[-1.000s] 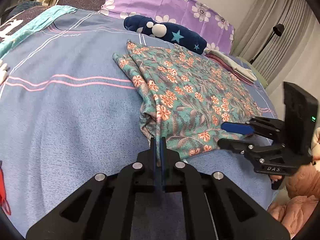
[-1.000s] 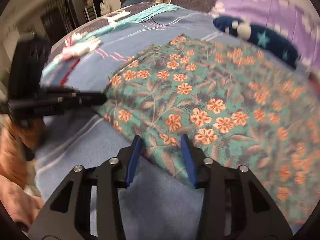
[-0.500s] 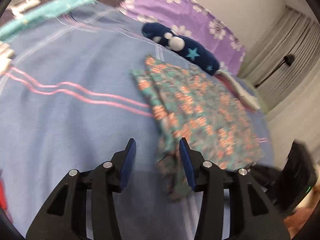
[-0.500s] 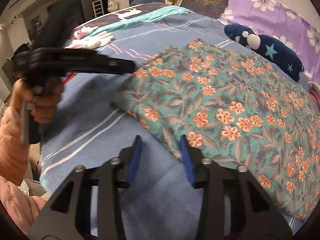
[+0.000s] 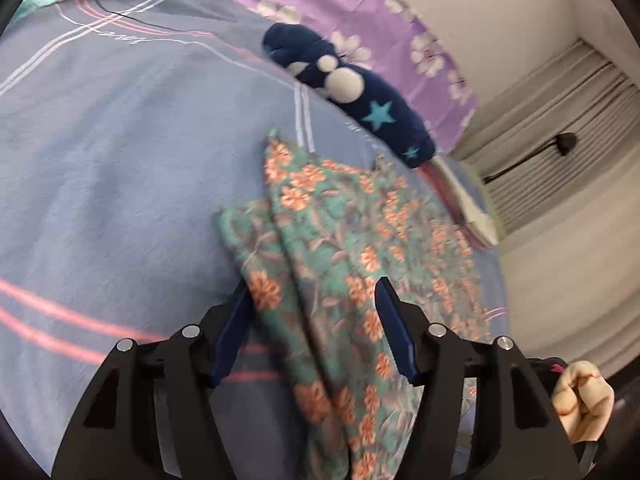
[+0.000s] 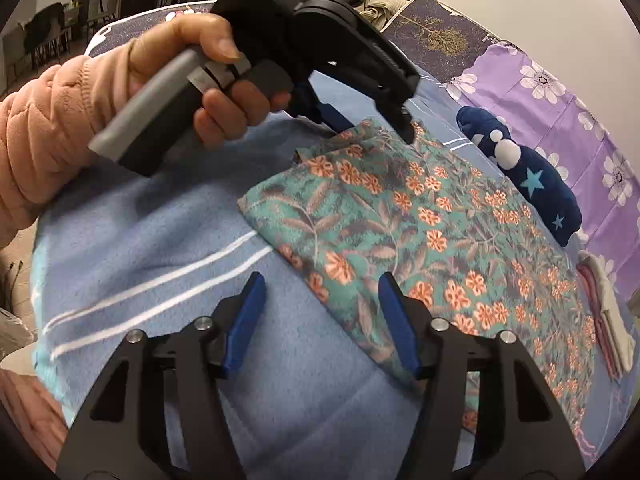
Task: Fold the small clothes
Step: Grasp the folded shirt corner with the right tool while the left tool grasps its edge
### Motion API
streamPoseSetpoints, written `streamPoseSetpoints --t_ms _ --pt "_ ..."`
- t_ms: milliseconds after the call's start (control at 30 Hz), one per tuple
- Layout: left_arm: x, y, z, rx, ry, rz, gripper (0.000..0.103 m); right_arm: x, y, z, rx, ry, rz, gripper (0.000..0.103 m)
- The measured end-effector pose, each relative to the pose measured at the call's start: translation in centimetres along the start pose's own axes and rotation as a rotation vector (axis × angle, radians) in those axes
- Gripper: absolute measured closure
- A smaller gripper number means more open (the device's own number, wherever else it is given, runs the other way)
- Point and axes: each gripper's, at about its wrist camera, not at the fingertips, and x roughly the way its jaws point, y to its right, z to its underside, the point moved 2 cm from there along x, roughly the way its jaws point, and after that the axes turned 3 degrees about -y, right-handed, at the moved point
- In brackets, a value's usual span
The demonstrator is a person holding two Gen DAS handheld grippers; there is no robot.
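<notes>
The floral garment point(image 6: 440, 236) is laid out flat on the blue blanket point(image 6: 160, 240), already doubled over once by the look of the layered edge on its near-left side in the left wrist view, so the step in hand reads as the gap between two folds. Nothing is gripped right now. The left gripper point(image 5: 312, 320) is seen with its jaws opening over the garment's long layered edge, cloth showing between the blue pads point(image 5: 394, 336) but not pinched. The right gripper point(image 6: 320, 320) is opening too, parked over the near corner with the hem lying between the jaws, again not clamped (no pad is pressed into the fabric as far as can be told).

Next move, as a guess: both tools need to be lowered onto one edge, all layers caught together, then carried across so the piece is halved again. The stacked layers could easily be split if only the top one is caught. A navy star-print item point(image 6: 532, 176) and a small folded pile point(image 6: 608, 304) lie beyond, well clear.
</notes>
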Motion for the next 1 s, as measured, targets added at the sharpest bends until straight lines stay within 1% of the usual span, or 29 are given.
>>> streamPoseSetpoints --t_ms 100,167,233,300,400,433,467,533,567,633,667,700,767,800,833,867,933,1000 --pt "0.4 -0.1 -0.2 0.029 0.026 0.028 0.041 0.5 -0.4 -0.9 -0.006 -0.01 0.017 0.042" --pt "0.7 -0.1 -0.5 0.026 0.031 0.034 0.041 1.2 -0.5 -1.5 -0.019 -0.01 0.041 0.042" --pt "0.9 0.0 -0.9 0.022 0.026 0.023 0.041 1.6 -1.1 -2.3 -0.047 0.0 0.1 0.039" --pt "1.3 0.4 -1.4 0.037 0.015 -0.005 0.041 2.2 -1.8 -3.0 -0.094 0.012 0.165 0.039" --pt "2.1 0.9 -2.1 0.057 0.007 -0.036 0.041 2.8 -2.4 -3.6 -0.137 0.026 0.228 0.041" --pt "2.3 1.0 -2.3 0.061 0.003 -0.035 0.041 2.9 -2.5 -3.7 -0.142 0.03 0.231 0.044" --pt "2.6 1.2 -2.5 0.074 -0.004 -0.024 0.041 3.0 -2.6 -3.8 -0.147 0.03 0.225 0.05" --pt "2.8 1.4 -2.5 0.1 -0.01 0.008 0.041 3.3 -2.7 -4.1 -0.16 0.027 0.226 0.057" --pt "2.9 1.5 -2.5 0.109 -0.019 0.029 0.041 3.5 -2.8 -4.3 -0.171 0.028 0.241 0.061" --pt "3.3 1.8 -2.5 0.127 -0.032 0.026 0.041 3.9 -3.1 -4.8 -0.195 0.022 0.268 0.067" --pt "3.4 2.0 -2.5 0.136 -0.036 0.017 0.046 4.0 -3.1 -4.8 -0.197 0.021 0.266 0.071" --pt "3.5 2.2 -2.6 0.153 -0.043 -0.011 0.052 4.1 -3.2 -5.0 -0.196 0.017 0.257 0.072" --pt "3.7 2.2 -2.7 0.161 -0.055 -0.043 0.074 3.9 -3.3 -5.0 -0.185 0.017 0.242 0.074" --pt "3.8 1.9 -2.9 0.15 -0.059 -0.056 0.079 3.9 -3.1 -5.0 -0.174 0.017 0.229 0.075" --pt "3.9 1.5 -3.1 0.128 -0.064 -0.053 0.085 3.9 -2.8 -5.1 -0.156 0.015 0.214 0.083" --pt "3.9 1.3 -3.3 0.108 -0.067 -0.043 0.089 3.9 -2.3 -5.0 -0.135 0.017 0.209 0.09" --pt "3.9 0.9 -3.6 0.066 -0.068 -0.027 0.092 3.3 -1.2 -5.1 -0.073 0.039 0.163 0.092" --pt "3.7 1.2 -3.6 0.072 -0.06 -0.042 0.092 2.0 0.1 -5.1 -0.013 0.087 0.139 0.093"
